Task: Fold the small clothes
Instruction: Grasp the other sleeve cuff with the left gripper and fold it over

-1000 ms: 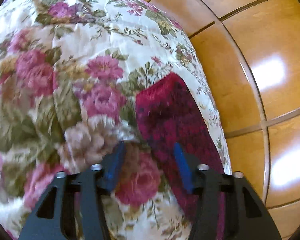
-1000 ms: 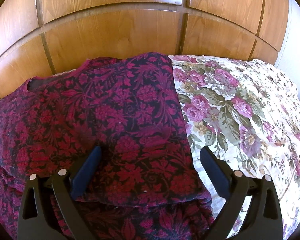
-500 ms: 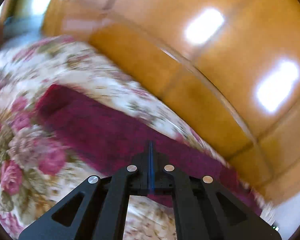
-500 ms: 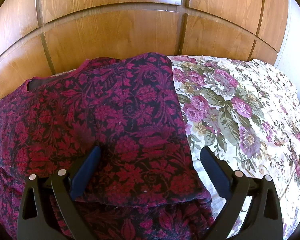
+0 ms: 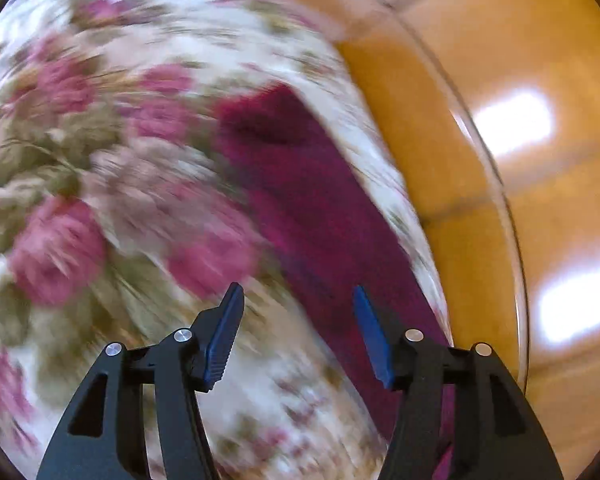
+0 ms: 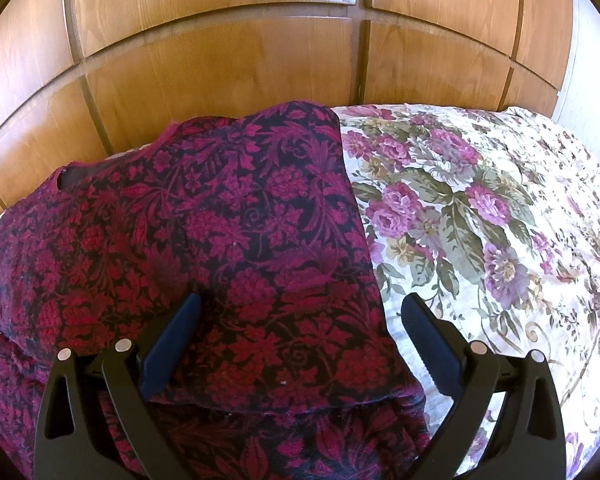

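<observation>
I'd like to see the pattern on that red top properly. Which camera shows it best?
The right wrist view: the red top lies sharp and broad across the flowered bedspread, folded over itself, its leaf-and-flower pattern clear. The left wrist view is blurred and catches only a narrow dark red strip of it near the bed's edge.

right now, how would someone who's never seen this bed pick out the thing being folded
Find the bed under the cream rose-print bedspread, set against the wooden panelled wall. On the side of it nearest that wall lies a knitted garment, partly folded over itself. It is the only dark piece there: crimson flowers and leaves on black, against the pale bedspread.
</observation>
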